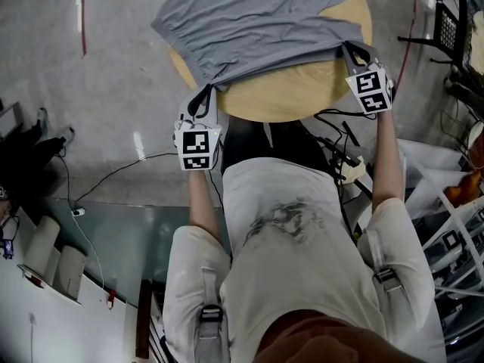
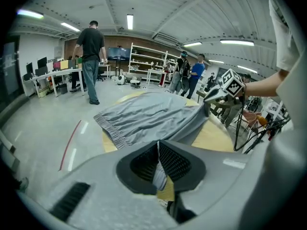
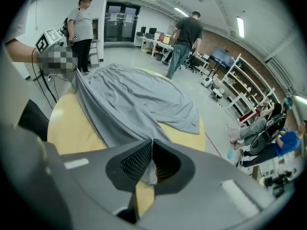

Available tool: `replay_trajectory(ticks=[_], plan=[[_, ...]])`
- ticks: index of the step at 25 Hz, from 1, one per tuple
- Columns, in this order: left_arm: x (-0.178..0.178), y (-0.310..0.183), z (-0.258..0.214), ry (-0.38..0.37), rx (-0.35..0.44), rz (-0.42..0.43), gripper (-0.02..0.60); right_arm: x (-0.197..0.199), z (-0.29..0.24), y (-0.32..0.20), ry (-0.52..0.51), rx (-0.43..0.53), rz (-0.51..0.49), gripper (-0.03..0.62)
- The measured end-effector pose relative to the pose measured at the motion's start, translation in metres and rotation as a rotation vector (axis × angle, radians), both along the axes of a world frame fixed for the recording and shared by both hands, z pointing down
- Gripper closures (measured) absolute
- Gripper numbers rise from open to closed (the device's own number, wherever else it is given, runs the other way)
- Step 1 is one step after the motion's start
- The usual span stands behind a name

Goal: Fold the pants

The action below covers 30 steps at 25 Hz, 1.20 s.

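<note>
Grey pants [image 1: 257, 21] lie spread over a round wooden table [image 1: 302, 93], and their near edge is lifted off the top. My left gripper [image 1: 206, 95] is shut on the near left corner of the fabric, just off the table's edge. At the near right corner my right gripper [image 1: 353, 51] is shut on the cloth too. In the left gripper view the pants [image 2: 144, 115] stretch away from the closed left gripper [image 2: 158, 150], a fold of cloth pinched between the pads. The right gripper view shows the right gripper [image 3: 151, 150] clamped on the pants [image 3: 129, 102] the same way.
The person stands close against the table's near edge. A cable [image 1: 113, 174] runs over the floor at the left. White racks [image 1: 454, 237] and a black stand [image 1: 448, 23] crowd the right side. People stand beyond the table [image 2: 91, 56], near desks and shelves [image 2: 144, 63].
</note>
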<state>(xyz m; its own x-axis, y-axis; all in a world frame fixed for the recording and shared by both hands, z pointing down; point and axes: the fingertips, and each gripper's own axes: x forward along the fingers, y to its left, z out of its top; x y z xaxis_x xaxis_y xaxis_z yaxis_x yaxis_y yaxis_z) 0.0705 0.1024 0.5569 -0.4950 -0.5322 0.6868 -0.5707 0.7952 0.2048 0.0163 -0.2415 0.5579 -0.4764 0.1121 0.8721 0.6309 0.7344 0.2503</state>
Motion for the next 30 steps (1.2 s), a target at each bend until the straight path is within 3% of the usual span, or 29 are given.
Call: replay_trajectory(ticks=[30], plan=[[-0.076, 0.008, -0.003, -0.011, -0.053, -0.157, 0.558, -0.134, -0.004, 0.019, -0.05, -0.041, -0.186, 0.574]])
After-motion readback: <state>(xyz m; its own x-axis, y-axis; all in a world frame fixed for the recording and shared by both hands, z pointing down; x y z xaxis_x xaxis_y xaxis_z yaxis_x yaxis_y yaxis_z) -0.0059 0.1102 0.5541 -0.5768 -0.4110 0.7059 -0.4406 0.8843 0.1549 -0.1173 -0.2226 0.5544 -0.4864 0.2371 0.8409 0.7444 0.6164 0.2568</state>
